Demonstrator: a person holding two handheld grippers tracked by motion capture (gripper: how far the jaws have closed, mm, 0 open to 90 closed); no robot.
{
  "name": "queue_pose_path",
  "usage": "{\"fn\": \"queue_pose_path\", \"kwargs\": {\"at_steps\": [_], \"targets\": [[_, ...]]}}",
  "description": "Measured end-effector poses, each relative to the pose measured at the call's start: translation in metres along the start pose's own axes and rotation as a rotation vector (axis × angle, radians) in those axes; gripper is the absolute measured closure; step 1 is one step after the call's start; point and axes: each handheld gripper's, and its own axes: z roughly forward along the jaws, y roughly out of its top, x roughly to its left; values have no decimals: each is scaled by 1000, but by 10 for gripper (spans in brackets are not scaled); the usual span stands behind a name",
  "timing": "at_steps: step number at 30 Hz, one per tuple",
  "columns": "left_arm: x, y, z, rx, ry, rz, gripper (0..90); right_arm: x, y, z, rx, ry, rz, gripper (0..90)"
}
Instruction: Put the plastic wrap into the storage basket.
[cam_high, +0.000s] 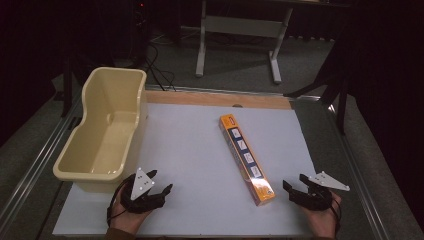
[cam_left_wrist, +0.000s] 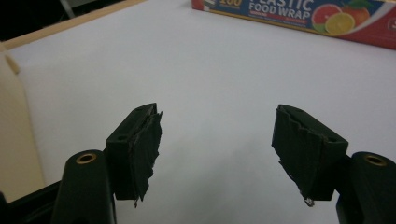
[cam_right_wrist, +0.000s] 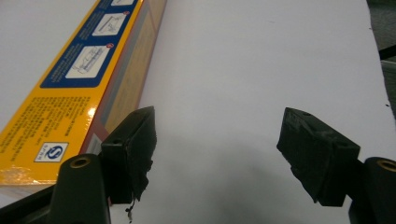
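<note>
Grippers rested at the near edge, both released: the right gripper just beside the food wrap box, the left gripper near the tub. The box lay flat mid-surface, ungrasped; the tub stood empty, so everything remained to do.

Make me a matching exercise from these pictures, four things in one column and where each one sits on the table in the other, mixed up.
Things:
1. tub
2. food wrap box
3. left tool
4. right tool

Places:
A. near edge, just right of the box's near end
B. left edge of the white sheet
C. near edge, in front of the tub
D. lying flat mid-sheet, running away from the person

Pairs: 1-B, 2-D, 3-C, 4-A
</note>
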Motion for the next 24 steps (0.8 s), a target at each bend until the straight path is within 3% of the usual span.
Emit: {"fn": "queue_pose_path", "kwargs": {"at_steps": [2, 24], "targets": [[3, 0, -2, -19, 3, -25, 307, -1, 0, 0, -5, 11, 13, 270], [4, 0, -3, -25, 46, -27, 269, 15, 12, 2, -30, 60, 34, 259]]}}
